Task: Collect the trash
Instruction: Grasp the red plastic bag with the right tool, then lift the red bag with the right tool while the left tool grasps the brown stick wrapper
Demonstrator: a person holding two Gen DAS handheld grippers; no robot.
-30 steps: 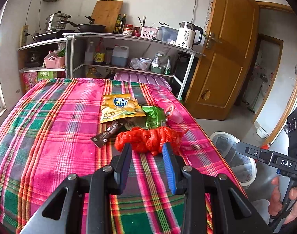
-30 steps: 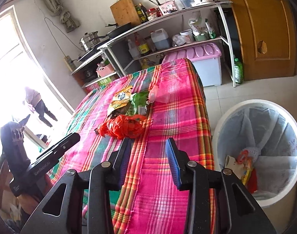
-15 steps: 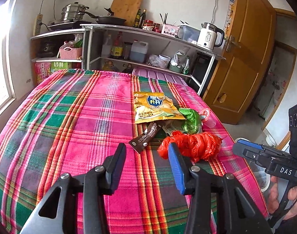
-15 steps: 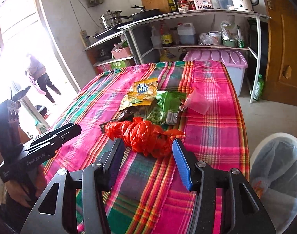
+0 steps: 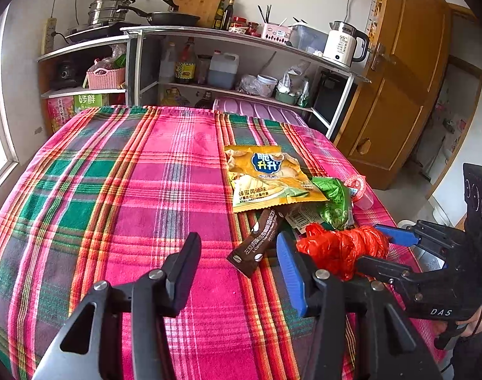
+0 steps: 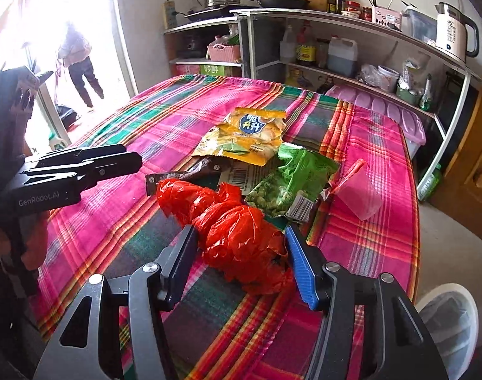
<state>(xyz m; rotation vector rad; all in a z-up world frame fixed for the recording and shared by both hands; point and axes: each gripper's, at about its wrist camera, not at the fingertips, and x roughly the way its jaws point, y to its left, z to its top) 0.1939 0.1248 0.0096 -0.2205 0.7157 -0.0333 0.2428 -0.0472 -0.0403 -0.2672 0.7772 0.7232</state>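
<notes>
A crumpled red plastic bag point(image 6: 237, 234) lies on the plaid tablecloth point(image 6: 145, 133). My right gripper point(image 6: 241, 253) is open with its fingers on either side of the bag, not closed on it. Behind the bag lie a yellow snack packet point(image 6: 244, 136), a green pea packet point(image 6: 291, 177), a brown sachet point(image 5: 260, 240) and a clear pink cup point(image 6: 355, 190). My left gripper point(image 5: 237, 262) is open and empty over the cloth, left of the red bag point(image 5: 342, 247). The right gripper also shows in the left wrist view point(image 5: 377, 250).
A white-lined trash bin point(image 6: 446, 323) stands on the floor past the table's right edge. Metal shelves point(image 5: 241, 41) with pots, bottles and a kettle point(image 5: 342, 44) stand behind the table. A wooden door point(image 5: 396, 79) is at the right. A person point(image 6: 79, 60) stands in the bright doorway.
My right gripper has moved forward so that its open fingers now flank the red bag. My left gripper has shifted left, away from the bag.
</notes>
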